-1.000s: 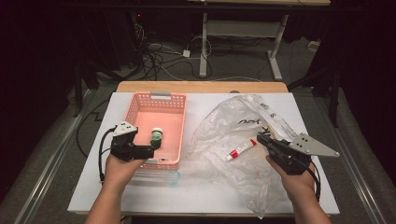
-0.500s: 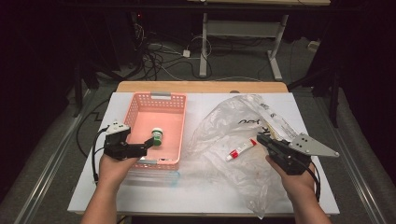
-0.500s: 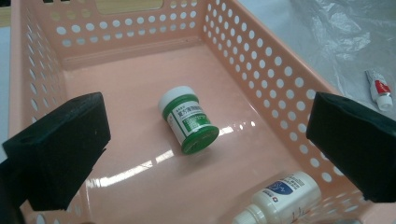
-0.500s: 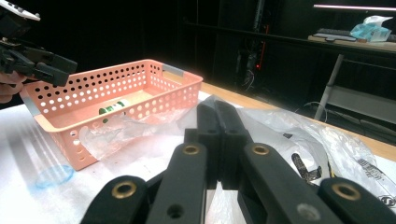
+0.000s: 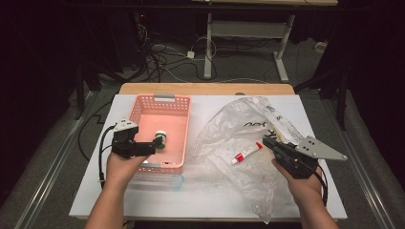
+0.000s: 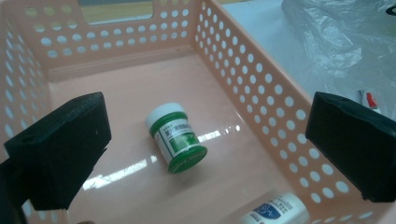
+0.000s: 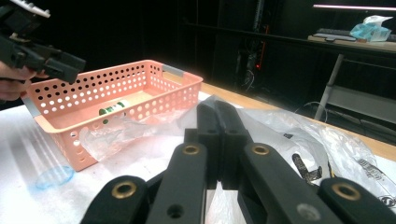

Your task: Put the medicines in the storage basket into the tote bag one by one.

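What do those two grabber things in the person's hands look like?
Both are black. The left gripper has two chunky, blocky black pads and a pale plate on top, with a black cable trailing behind. The right gripper carries a grey three-cornered plate, and its black arms have brass-coloured rivets. The person's forearms are bare, with no sleeves.

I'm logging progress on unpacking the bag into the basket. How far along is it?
Done: the green bottle and a white bottle lie in the pink basket. In hand: nothing; the left gripper hangs open above it. Left: the red-capped tube on the plastic bag.
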Available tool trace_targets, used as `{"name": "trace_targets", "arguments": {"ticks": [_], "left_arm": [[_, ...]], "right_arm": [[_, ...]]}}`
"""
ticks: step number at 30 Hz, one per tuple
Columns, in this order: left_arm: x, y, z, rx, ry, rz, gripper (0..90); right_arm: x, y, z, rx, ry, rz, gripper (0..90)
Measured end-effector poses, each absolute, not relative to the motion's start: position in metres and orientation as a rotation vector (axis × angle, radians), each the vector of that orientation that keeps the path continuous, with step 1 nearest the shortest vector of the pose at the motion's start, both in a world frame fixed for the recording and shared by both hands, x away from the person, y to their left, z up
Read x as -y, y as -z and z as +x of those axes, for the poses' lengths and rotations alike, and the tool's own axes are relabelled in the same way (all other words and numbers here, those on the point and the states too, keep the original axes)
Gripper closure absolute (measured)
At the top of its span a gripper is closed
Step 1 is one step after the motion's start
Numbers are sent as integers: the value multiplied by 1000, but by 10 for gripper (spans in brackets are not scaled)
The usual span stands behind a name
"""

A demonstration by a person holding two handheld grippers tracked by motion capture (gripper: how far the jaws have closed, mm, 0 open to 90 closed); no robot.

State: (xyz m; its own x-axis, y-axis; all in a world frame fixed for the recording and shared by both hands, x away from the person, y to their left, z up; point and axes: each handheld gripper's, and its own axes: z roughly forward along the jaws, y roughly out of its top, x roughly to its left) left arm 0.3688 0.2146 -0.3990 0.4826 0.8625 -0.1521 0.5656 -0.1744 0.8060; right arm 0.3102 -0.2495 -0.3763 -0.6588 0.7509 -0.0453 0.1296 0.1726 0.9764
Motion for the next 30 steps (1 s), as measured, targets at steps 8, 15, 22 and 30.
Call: {"name": "trace_targets", "arguments": {"ticks": [8,15,22,30], "left_arm": [[-206,393,396,-1219,-401,1897,0],[-202,397,421,-1283,-364,1960,0],[-197,406,441,-1358,-314,2057,0],[-194,422,456,-1440,-226,2153,18]], "right_arm": [[249,377,311,-1925,-1520,835,900],[249,378,312,-1927,-1519,832,900],[250,378,311,-1924,-1522,836,900],[249,378,311,-1927,-1520,832,900]]}}
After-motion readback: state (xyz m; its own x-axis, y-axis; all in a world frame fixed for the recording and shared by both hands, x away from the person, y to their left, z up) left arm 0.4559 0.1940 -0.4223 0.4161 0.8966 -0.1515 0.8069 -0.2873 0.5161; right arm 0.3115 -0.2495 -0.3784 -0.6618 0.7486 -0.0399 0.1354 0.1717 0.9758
